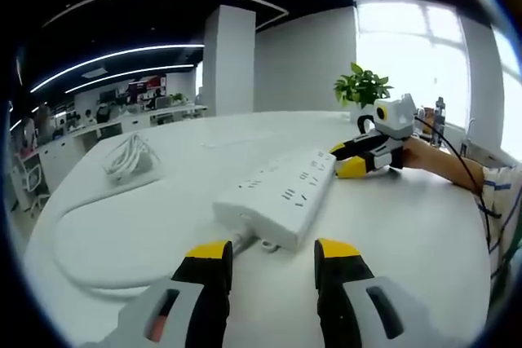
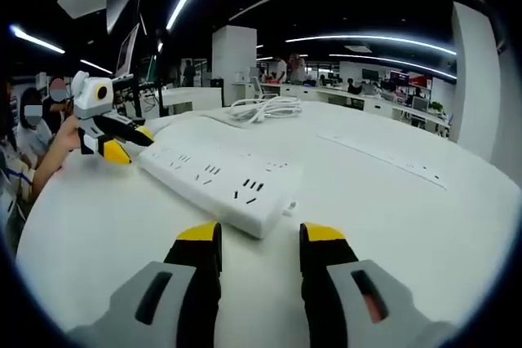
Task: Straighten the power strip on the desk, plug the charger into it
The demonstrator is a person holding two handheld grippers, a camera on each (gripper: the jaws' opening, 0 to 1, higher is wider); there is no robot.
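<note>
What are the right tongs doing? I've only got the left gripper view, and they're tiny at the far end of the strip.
Observer: In the right gripper view, the right tongs are open and empty.
Operator: Touching the strip?
Observer: It doesn't look like it. The power strip ends just ahead of the gap, not between the tongs.
Operator: Anything else near them?
Observer: A long flush panel is set into the desk, off to the right and apart from the power strip.
</note>
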